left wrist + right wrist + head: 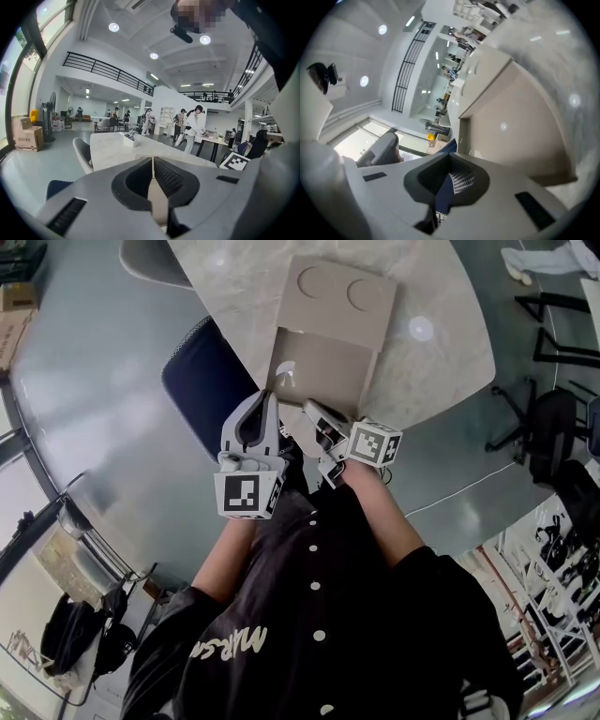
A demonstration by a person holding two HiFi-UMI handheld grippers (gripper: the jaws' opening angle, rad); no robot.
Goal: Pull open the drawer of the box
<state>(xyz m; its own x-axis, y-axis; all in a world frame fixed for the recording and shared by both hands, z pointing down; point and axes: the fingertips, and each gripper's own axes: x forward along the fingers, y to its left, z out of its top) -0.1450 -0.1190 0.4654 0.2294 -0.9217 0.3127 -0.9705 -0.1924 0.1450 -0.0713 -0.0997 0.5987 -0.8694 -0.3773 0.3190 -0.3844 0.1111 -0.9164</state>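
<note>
Two tools are in front of me, one in each hand, and both sit low over the near edge of the counter (234, 277). The left tool (269, 399) has its jaws pressed together with nothing between them; its own view shows the ribbed pads meeting in a thin line. The right tool (312, 411) is closed as well and grips nothing. It is rolled over, so the room looks tipped on its side in its view.

The box (342, 296) is beige and lies flat on the marbled counter, with two round recesses in its top. Its drawer (323, 371) is pulled out toward me and shows a bare beige floor. The drawer's front edge reaches close to the counter's near rim. Both tool tips sit just beside that front edge, the left at its left corner and the right nearer the middle. I cannot tell whether either one touches it.

From the right tool's view the open drawer fills the frame ahead, and the box rises behind it. A dark blue chair (202, 381) stands to the left of the counter, below the left tool.
</note>
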